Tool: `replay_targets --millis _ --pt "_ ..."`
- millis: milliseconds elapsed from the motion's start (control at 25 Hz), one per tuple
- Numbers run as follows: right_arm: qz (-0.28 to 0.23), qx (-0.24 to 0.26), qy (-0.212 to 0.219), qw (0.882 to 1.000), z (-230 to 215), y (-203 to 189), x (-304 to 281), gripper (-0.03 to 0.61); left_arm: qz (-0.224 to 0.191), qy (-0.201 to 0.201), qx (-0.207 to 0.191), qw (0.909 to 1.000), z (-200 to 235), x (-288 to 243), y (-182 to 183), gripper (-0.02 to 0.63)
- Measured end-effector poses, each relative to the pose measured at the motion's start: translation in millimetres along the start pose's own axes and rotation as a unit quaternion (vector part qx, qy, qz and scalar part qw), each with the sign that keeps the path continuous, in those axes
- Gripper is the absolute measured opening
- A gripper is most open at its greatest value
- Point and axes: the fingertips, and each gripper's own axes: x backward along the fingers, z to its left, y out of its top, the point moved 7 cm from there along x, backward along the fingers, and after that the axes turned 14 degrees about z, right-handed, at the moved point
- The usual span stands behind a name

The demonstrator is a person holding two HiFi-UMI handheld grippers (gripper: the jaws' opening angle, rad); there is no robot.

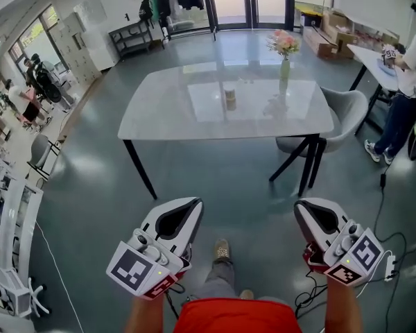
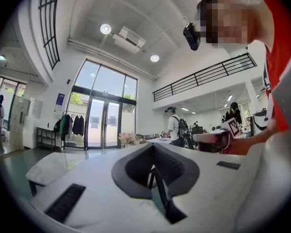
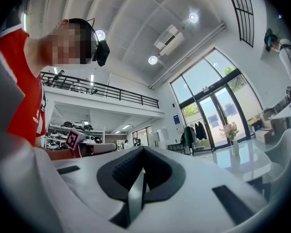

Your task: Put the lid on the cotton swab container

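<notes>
A small cylindrical cotton swab container (image 1: pixel 229 97) stands near the middle of the pale glossy table (image 1: pixel 166 116), far ahead of me. At this distance I cannot make out its lid as a separate piece. My left gripper (image 1: pixel 188 207) is held low in front of my body, well short of the table, shut and empty. My right gripper (image 1: pixel 307 209) is at the same height on the other side, also shut with nothing in it. In the left gripper view the left gripper (image 2: pixel 155 173) points up at the room. The right gripper (image 3: pixel 137 177) does the same in the right gripper view.
A glass vase of flowers (image 1: pixel 284 53) stands at the table's far right. A grey chair (image 1: pixel 349 116) is tucked at the right end. A person (image 1: pixel 409 68) stands by another white table at far right. Cables (image 1: pixel 395 245) lie on the floor to my right. Shelving lines the left wall.
</notes>
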Motion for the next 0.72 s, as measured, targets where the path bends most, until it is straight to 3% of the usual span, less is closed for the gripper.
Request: replay_targets --millis 160,440,720 --pt "-0.002 0.005 -0.009 1.0 -33 7 -31 0.018 -0.002 -0.001 -0.01 0.9999 43 -33 2 0.017" --pt "-0.017 0.005 -0.026 1.0 -78 38 -109 0.018 0.039 -0.01 -0.044 0.9982 135 -75 15 0.017" --pt "-0.008 0.005 -0.043 0.999 -118 50 -187 0.018 0.04 -0.04 -0.016 0.9983 216 -113 11 0.017"
